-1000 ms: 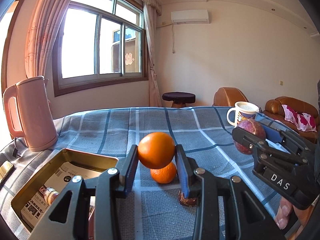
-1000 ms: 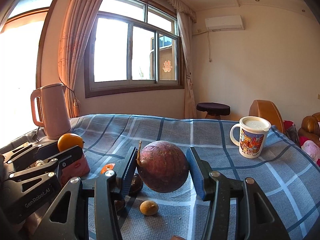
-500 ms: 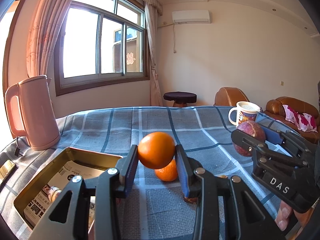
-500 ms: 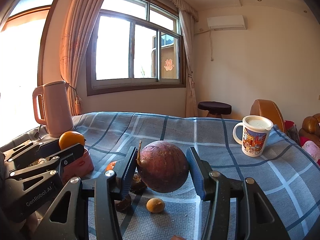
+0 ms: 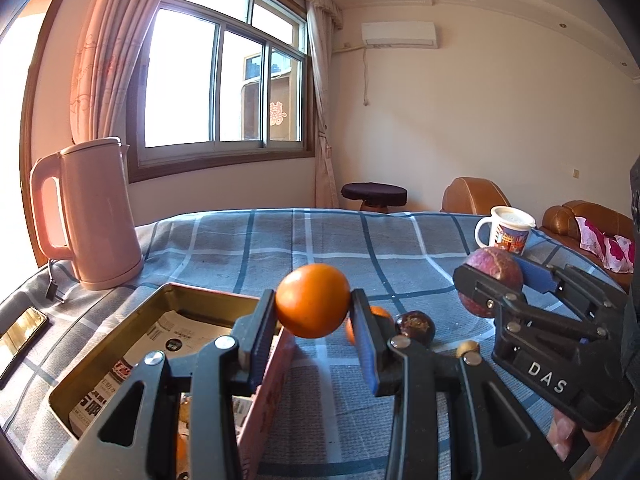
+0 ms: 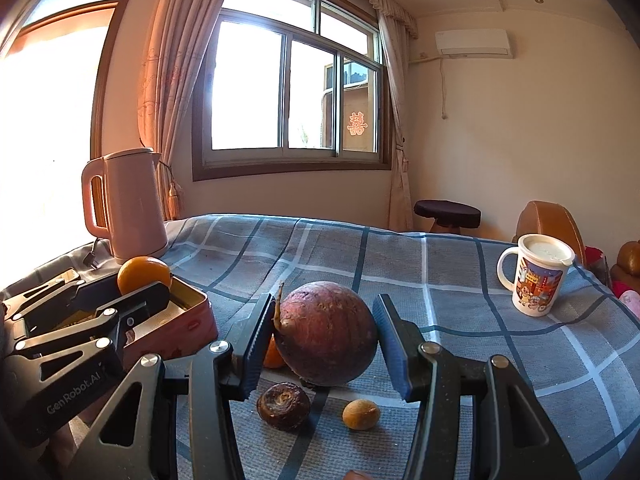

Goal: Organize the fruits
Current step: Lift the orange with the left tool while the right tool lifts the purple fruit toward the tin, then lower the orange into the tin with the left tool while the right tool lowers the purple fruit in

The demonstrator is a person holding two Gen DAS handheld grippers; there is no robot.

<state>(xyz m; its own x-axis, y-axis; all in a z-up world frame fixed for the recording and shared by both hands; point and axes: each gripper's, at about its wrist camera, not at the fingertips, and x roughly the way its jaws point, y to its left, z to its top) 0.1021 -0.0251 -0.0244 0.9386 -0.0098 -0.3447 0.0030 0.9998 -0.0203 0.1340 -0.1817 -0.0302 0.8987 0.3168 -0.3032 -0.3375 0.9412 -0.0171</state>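
Note:
My left gripper (image 5: 313,309) is shut on an orange (image 5: 312,294), held in the air just over the right wall of an open gold-lined tin (image 5: 132,354). My right gripper (image 6: 326,334) is shut on a large purple passion fruit (image 6: 328,320) above the checked cloth. On the cloth below lie a second orange (image 6: 273,357), a dark wrinkled passion fruit (image 6: 283,405) and a small tan longan (image 6: 361,414). In the right wrist view the left gripper (image 6: 146,282) with its orange (image 6: 142,272) is at the left, over the pink-sided tin (image 6: 192,322).
A pink kettle (image 5: 84,216) stands at the back left of the table, its plug beside it. A printed mug (image 6: 536,280) stands at the back right. A phone (image 5: 20,332) lies at the left edge. Printed paper lines the tin. A stool and sofas stand beyond the table.
Both grippers have shifted left with their fruits still held. The left one's orange now hangs at the tin's right wall, and the loose fruits on the cloth show further right.

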